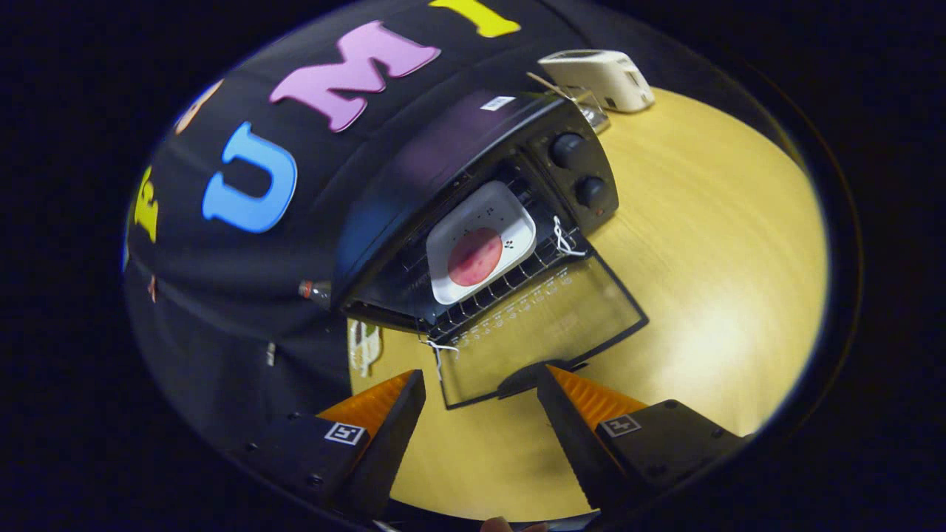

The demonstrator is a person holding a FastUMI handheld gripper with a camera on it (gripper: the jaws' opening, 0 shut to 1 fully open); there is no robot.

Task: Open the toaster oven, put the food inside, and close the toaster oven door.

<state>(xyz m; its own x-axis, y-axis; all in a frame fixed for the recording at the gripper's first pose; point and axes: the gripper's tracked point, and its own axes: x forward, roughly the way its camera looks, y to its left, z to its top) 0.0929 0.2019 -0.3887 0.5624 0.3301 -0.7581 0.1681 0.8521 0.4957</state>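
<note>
Just ahead of the spread fingers, the toaster oven (473, 214) sits on the yellow wooden table (709, 281) with its glass door (547, 332) folded fully down toward the gripper (480, 403). Jaws wide apart, nothing between them but bare tabletop; the door handle (528, 377) lies at the door's near edge, just beside the tip of the right finger, contact not discernible. Beyond the door, inside the oven, a white tray (484, 247) rests on the wire rack (510, 277), and a round reddish piece of food (474, 256) lies on the tray. White ties (565, 240) hang at the two front corners of the rack. Two black knobs (580, 170) sit on the oven's control panel, on the right-finger side of the cavity. Farther beyond the oven, a white boxy device (600, 77) stands on the table near the booth wall. To the left-finger side of the oven, a small bottle with an orange cap (314, 290) lies against the dark cloth, partly hidden.
</note>
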